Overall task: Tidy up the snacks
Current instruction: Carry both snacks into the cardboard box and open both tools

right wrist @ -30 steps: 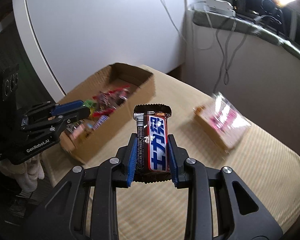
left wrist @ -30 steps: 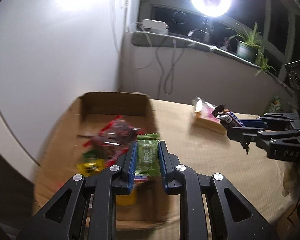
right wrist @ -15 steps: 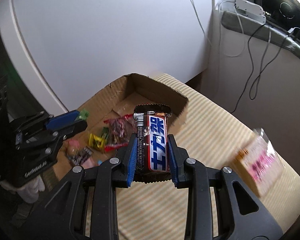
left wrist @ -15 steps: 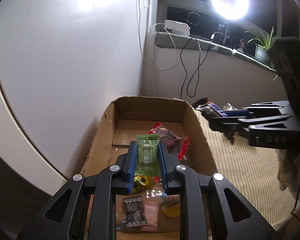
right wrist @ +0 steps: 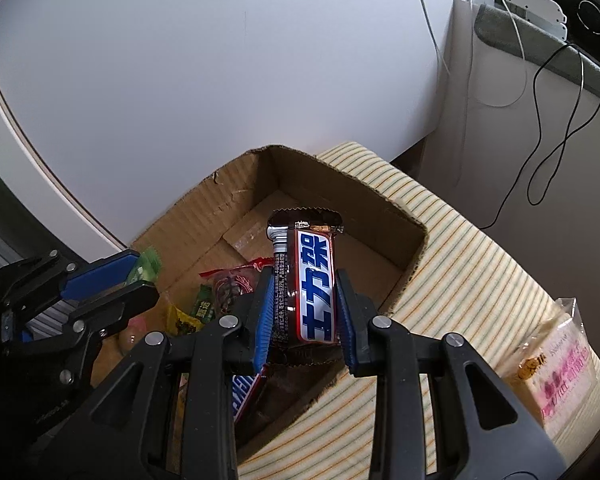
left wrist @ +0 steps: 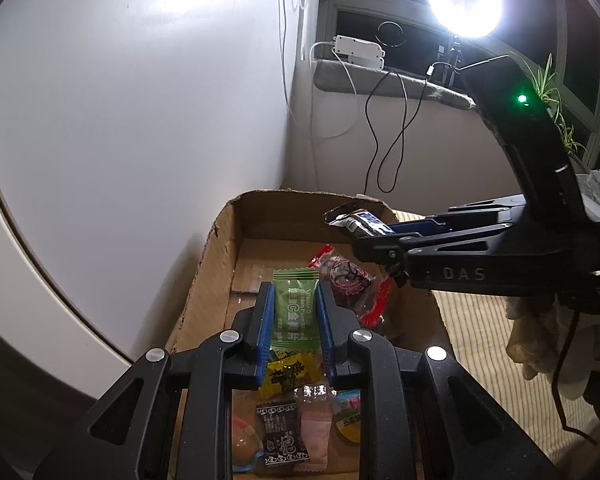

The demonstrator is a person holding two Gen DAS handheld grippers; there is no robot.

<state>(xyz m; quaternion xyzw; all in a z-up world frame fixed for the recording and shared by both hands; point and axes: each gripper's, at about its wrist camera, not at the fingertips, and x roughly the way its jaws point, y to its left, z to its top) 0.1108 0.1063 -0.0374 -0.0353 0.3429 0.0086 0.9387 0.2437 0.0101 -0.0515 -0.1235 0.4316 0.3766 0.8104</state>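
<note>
Two snacks held over the cardboard box (left wrist: 216,256)
Left gripper (left wrist: 294,320) squeezes a green candy packet (left wrist: 294,310) mid-frame – right gripper (right wrist: 304,312) pinches a chocolate bar (right wrist: 314,280)

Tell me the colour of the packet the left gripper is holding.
Green packet with white lettering, clamped in the left gripper; clearest in the left wrist view.

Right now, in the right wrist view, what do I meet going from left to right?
Left tool holding the green candy packet → cardboard box → chocolate bar in the right tool → pink-labelled bag on the striped cloth.
</note>
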